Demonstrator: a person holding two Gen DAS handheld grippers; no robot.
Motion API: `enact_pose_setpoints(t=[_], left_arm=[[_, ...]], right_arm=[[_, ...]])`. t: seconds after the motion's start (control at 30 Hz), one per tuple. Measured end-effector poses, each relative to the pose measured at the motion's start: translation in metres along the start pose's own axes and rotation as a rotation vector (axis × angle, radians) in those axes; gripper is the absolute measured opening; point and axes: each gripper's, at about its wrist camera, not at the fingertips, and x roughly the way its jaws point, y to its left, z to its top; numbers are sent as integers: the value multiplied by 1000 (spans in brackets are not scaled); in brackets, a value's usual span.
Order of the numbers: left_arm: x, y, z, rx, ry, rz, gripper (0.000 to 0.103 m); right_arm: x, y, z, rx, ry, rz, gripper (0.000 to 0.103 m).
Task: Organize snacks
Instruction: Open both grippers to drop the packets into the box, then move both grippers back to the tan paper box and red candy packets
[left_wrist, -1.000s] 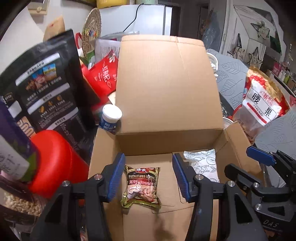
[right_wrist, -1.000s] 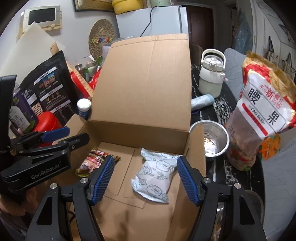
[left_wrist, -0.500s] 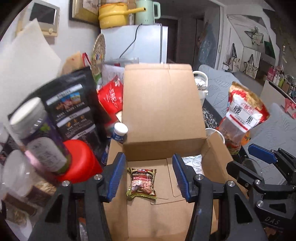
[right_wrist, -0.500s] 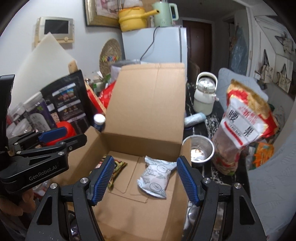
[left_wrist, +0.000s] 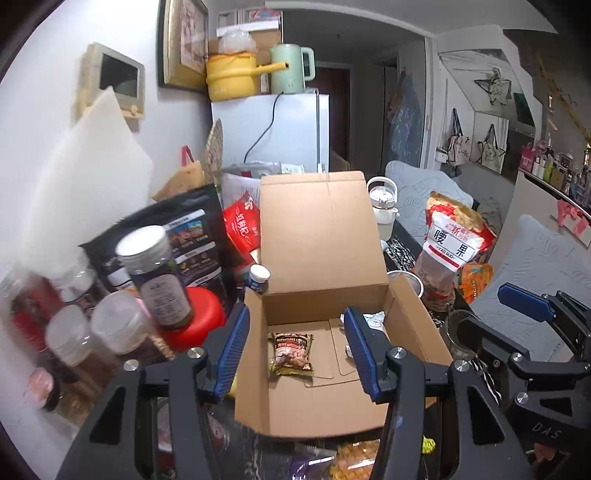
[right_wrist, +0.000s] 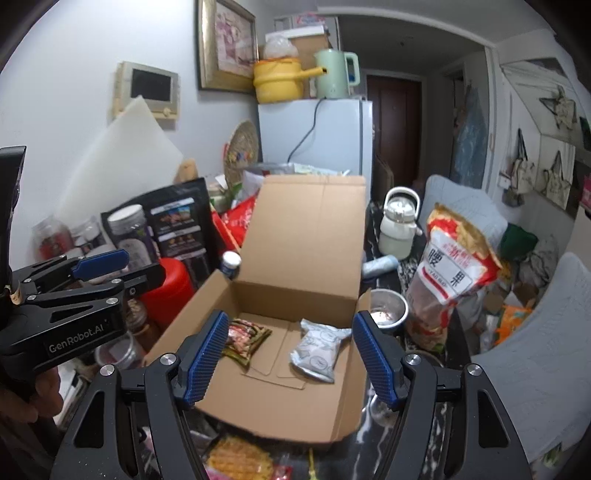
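An open cardboard box (left_wrist: 332, 413) (right_wrist: 273, 417) stands in front of me with its lid up. A dark green snack packet (left_wrist: 291, 353) (right_wrist: 245, 338) lies flat at the box's left. A white patterned snack packet (right_wrist: 317, 350) lies at its right, partly hidden behind my finger in the left wrist view (left_wrist: 373, 319). My left gripper (left_wrist: 297, 354) is open and empty, above the box's near edge. My right gripper (right_wrist: 290, 356) is open and empty, beside it on the right. More snack packets (right_wrist: 240, 459) lie on the table in front of the box.
Jars (left_wrist: 157, 277), a red tub (left_wrist: 197, 319) and a black pouch (left_wrist: 192, 236) crowd the left. A big red-and-white nut bag (right_wrist: 452, 273), a steel cup (right_wrist: 388, 308) and a white kettle (right_wrist: 400, 223) stand right of the box. A fridge (right_wrist: 314, 136) is behind.
Both grippers have pulled back and up from the box, so it looks smaller and its near edge shows. Both packets lie where they were.
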Motion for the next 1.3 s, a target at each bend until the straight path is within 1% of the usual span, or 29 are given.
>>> enact_pose_setpoints(t=[0.07, 0.23, 0.3, 0.33, 0.37, 0.43, 0.6, 0.67, 0.77, 0.9, 1.03, 1.2, 1.3], left_arm=[[-12, -1, -4, 3, -8, 1, 53], [-43, -3, -17, 14, -29, -3, 53], [-57, -4, -24, 15, -40, -5, 62], [-63, -4, -27, 15, -48, -4, 73], [-69, -5, -30, 15, -60, -1, 78], [-80, -6, -36, 21, -84, 7, 78], [-101, -6, -52, 23, -86, -9, 78], [-110, -6, -60, 23, -90, -7, 78], [-120, -5, -71, 23, -87, -12, 78], [-128, -2, -86, 24, -62, -31, 78], [-132, 3, -103, 17, -35, -32, 78], [-134, 10, -126, 8, -1, -36, 78], [-133, 18, -140, -14, 24, -32, 78]], right_arm=[[-13, 5, -4, -4, -16, 3, 72], [-40, 15, -14, -15, -43, 14, 72], [-49, 19, -18, -21, -51, 17, 72], [-52, 20, -19, -23, -53, 18, 72], [-58, 23, -23, -28, -57, 20, 73], [-67, 26, -28, -33, -65, 24, 75], [-86, 33, -43, -30, -72, 36, 76], [-93, 37, -51, -30, -75, 46, 78], [-103, 43, -61, -37, -76, 58, 79], [-112, 52, -76, -43, -76, 73, 82], [-116, 60, -90, -49, -67, 82, 82], [-115, 71, -110, -50, -41, 103, 82], [-112, 77, -123, -37, -16, 120, 82]])
